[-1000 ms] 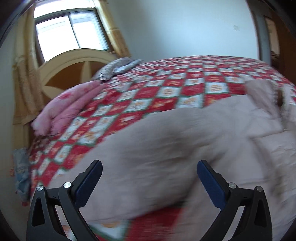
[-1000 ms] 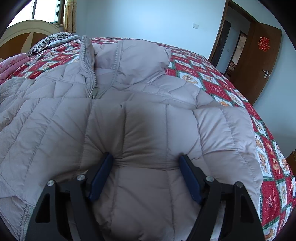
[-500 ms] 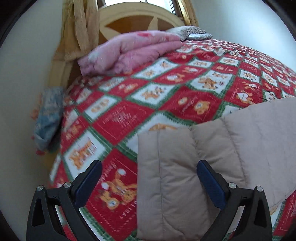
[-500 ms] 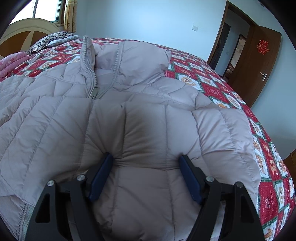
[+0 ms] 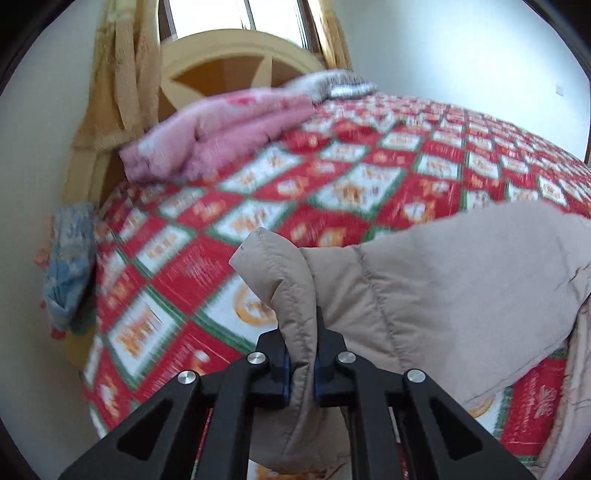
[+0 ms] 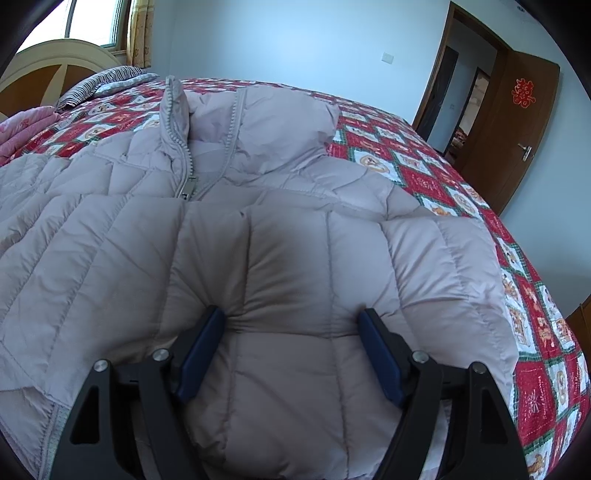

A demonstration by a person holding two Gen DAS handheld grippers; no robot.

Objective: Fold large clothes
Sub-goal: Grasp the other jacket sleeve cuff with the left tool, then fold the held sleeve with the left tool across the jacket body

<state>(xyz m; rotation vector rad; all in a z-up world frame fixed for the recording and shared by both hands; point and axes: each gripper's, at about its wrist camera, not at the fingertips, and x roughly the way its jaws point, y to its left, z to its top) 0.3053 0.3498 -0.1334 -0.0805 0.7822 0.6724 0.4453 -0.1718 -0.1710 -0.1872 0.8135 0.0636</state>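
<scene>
**Jacket on the bed, sleeve end pinched**

A bedroom with pale walls: a bed (image 6: 461,195) under a red, white and green patterned cover fills both views. A cream headboard (image 5: 236,59) stands at the far end below a window (image 5: 236,18) with yellow curtains (image 5: 122,81). A folded pink blanket (image 5: 221,125) and a striped pillow (image 6: 99,83) lie near the headboard, and a blue cloth (image 5: 68,266) hangs at the bed's left edge. A brown door (image 6: 517,136) stands open at the far right.

The beige quilted jacket (image 6: 258,240) lies spread on the cover, front up, collar toward the far side, its zip (image 6: 186,188) partly open at the neck.

The left gripper (image 5: 301,373) is clamped narrow on the end of a sleeve (image 5: 291,295); the cloth bunches up between the pads and rises in a fold above them, lifted off the cover. The rest of the sleeve runs away to the right.

The right gripper (image 6: 291,354) rests on the near part of the jacket with its jaws wide. Its blue fingers (image 6: 201,349) press into the padding, and a broad quilted panel bulges between them.
</scene>
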